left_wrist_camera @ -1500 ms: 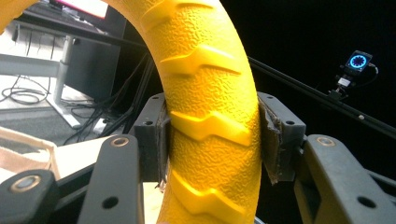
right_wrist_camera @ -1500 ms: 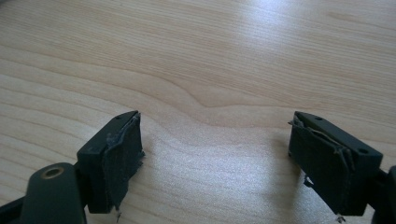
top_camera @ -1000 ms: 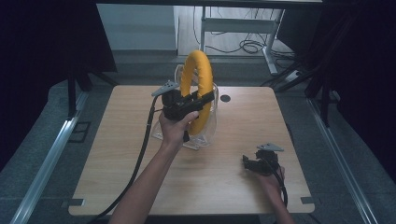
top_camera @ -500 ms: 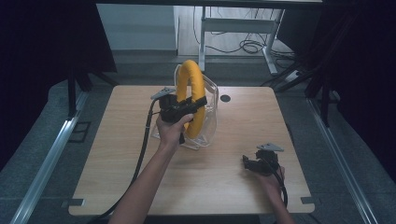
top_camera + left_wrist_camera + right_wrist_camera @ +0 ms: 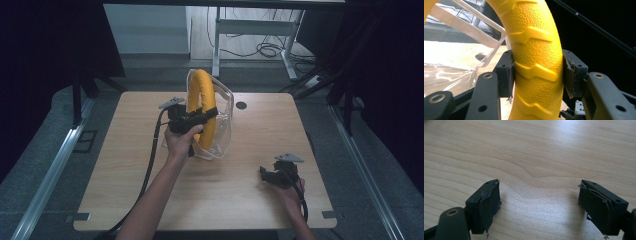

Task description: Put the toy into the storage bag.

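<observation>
1. We've got the left gripper (image 5: 192, 119) clamped across a yellow ring (image 5: 202, 107); it looks like a textured rubber tyre-style toy with zigzag ridges; the jaws pinch its band from both sides, and the pads (image 5: 510, 75) press right against the rubber.

2. The ring stands on edge, upright, partway inside a clear plastic bag (image 5: 222, 120) at the far middle of the counter (image 5: 125, 200); the top arc sticks up out of the bag's mouth, the lower part sits inside it.

3. In the left gripper view the bag's pale strap-like edge (image 5: 466, 28) and clear film lie to the left of the ring (image 5: 536, 62), so the bag opening is wrapped loosely around it, not tight.

4. The right gripper (image 5: 277, 175) sits low over the near right of the counter, well apart from the bag; its jaws are spread wide with nothing but bare wood (image 5: 529, 157) between them.

5. The relation that matters for us: the ring's plane is vertical and the grip is across the band at mid height, level; the bag bottom is straight below, so we reckon going on down along that upright axis is the coming move.

6. The left hand (image 5: 180, 142) is plainly the nearer one; the right would have to cross half the counter to steady the bag; floppy film could snag on the ridges, just our guess.
</observation>
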### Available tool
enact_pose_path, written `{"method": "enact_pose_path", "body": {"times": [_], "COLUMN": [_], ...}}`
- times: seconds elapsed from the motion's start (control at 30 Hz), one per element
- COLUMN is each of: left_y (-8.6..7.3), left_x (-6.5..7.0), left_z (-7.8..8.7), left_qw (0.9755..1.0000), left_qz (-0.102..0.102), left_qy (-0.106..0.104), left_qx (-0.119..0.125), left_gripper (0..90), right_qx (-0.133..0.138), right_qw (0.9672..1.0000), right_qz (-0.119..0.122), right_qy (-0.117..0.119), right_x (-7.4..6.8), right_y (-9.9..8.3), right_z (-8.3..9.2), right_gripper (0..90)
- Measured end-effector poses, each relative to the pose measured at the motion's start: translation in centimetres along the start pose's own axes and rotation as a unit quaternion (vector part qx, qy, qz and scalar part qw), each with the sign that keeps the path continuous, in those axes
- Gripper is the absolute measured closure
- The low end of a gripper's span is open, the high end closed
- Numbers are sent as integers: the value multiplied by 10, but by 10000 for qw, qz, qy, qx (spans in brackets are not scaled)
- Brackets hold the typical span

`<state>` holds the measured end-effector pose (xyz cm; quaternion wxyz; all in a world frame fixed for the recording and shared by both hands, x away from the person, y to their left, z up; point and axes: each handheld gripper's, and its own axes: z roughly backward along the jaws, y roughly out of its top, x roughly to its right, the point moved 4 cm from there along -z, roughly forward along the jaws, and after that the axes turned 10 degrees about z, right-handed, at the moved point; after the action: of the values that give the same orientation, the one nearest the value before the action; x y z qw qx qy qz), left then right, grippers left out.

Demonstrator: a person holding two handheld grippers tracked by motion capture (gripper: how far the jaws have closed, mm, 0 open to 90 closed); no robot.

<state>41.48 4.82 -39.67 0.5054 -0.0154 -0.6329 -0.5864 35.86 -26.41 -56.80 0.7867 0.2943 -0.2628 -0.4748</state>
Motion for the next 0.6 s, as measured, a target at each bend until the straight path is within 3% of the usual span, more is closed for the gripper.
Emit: {"method": "enact_pose_path", "body": {"times": [0.27, 0.43, 0.6], "left_y": [1, -2, -1], "left_x": [3, 3, 7], "left_z": [-3, -5, 2], "left_qw": [9996, 9995, 9995], "left_qz": [-92, -39, -162], "left_qy": [252, 241, 200], "left_qx": [-134, -222, -187], "left_gripper": [438, 379, 349], "right_qx": [4, 4, 4], "right_qw": [10000, 10000, 10000], "right_qz": [10, 6, 9], "right_qy": [-1, 1, 1], "right_x": [0, 0, 0], "right_y": [0, 0, 0], "right_z": [0, 0, 0], "right_gripper": [177, 177, 178]}}
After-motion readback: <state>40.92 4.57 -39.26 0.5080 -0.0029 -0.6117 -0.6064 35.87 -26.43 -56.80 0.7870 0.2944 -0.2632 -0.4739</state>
